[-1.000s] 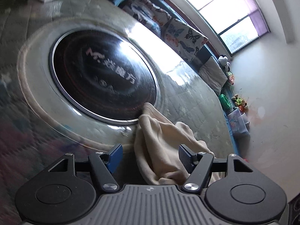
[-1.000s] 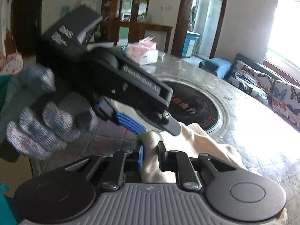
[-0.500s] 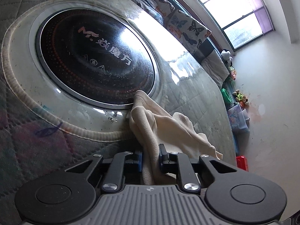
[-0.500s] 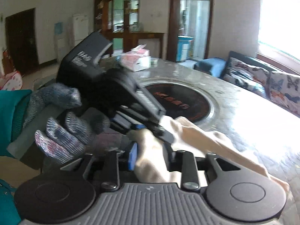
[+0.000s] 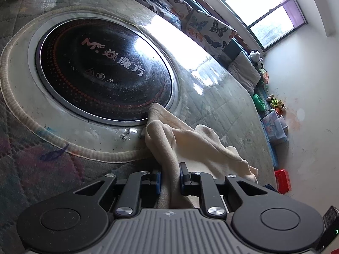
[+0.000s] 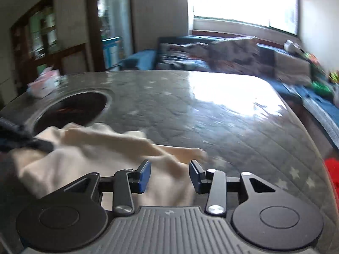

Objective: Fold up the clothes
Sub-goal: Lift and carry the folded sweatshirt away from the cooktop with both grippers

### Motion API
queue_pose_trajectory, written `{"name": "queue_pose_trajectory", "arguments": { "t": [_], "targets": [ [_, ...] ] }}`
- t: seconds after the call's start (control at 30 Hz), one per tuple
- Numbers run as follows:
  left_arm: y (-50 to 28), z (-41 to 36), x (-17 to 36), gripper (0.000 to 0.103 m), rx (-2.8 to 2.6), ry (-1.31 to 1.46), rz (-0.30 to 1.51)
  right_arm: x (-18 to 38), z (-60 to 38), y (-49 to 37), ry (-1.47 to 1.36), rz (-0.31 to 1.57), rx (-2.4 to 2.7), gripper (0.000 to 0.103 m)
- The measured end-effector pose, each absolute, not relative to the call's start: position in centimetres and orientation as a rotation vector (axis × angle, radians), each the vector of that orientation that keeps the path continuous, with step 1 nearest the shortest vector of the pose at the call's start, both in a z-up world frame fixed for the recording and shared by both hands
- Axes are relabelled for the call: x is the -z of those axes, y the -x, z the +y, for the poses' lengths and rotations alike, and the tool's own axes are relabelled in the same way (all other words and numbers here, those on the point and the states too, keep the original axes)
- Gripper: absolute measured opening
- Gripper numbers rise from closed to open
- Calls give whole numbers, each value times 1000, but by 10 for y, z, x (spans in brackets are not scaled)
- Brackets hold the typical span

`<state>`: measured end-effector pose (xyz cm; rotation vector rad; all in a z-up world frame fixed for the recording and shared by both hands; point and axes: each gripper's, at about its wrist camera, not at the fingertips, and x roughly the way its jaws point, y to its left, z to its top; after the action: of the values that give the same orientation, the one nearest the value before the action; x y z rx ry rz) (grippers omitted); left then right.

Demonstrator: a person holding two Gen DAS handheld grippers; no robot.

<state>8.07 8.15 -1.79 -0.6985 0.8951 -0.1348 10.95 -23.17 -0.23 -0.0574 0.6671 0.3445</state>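
A cream garment (image 5: pixel 190 141) lies bunched on the quilted table next to the round black cooktop (image 5: pixel 101 74). My left gripper (image 5: pixel 169 177) is shut on a fold of the garment near its edge. In the right wrist view the garment (image 6: pixel 101 148) lies spread below my right gripper (image 6: pixel 169 175), which is open with cloth under its blue pads (image 6: pixel 144 175). The tip of the left gripper (image 6: pixel 40 144) shows at the left edge, pinching the cloth.
The table (image 6: pixel 211 116) carries a tissue box (image 6: pixel 42 84) at its far left. A sofa with butterfly cushions (image 5: pixel 207 29) and toys runs along the window wall. A red box (image 5: pixel 281 180) sits on the floor past the table's edge.
My left gripper closed on the cream garment. My right gripper let go of the cloth, opened, and swung right away from the left gripper.
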Motion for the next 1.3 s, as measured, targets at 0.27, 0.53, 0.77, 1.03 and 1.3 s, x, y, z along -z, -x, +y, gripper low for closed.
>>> {"name": "queue_pose_trajectory", "arguments": {
  "t": [0.27,0.53,0.77,1.03,1.3],
  "targets": [
    [-82,74,14,18,125,644,892,26,-258,-123,-103,712,-312,40],
    [-85,60,1,17,122,535,858,19,-265,-112,-158,673,-332,10],
    [-91,26,-16,15,190,466,822,-12,-283,-84,-148,579,-297,9],
    [-103,-43,-29,15,308,413,795,-45,-335,-58,-120,508,-180,9],
    [-116,-114,-35,15,420,364,796,-62,-398,-39,-98,479,-45,9]
  ]
}}
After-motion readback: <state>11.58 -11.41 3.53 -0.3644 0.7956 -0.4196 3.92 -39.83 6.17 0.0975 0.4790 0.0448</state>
